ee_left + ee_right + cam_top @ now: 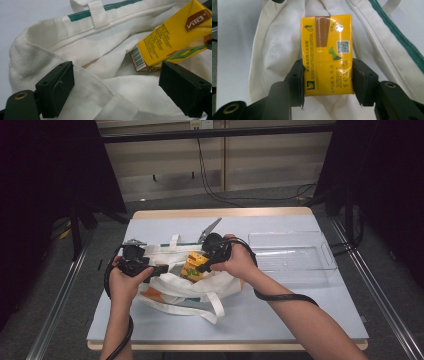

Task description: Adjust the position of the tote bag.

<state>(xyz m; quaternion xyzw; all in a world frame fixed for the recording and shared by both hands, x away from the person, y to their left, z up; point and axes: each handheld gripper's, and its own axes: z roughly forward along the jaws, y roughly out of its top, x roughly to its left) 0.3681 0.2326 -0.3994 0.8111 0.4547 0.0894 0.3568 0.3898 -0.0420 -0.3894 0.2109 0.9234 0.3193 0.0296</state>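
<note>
A white canvas tote bag (185,287) with a green stripe lies open on the table's middle. My right gripper (202,266) is shut on a yellow drink carton (192,265) at the bag's mouth. In the right gripper view its pads (364,82) press both sides of the carton (327,50), with the bag's fabric (274,50) behind. My left gripper (162,269) sits at the bag's left side with its jaws wide apart. In the left gripper view (115,92) the bag's rim (75,42) runs between the jaws, and the carton (170,42) tilts in from the upper right.
A clear plastic tray (295,255) stands to the right of the bag on the pale blue mat (300,310). The bag's handles trail toward the front edge. Dark curtains and floor rails flank the table.
</note>
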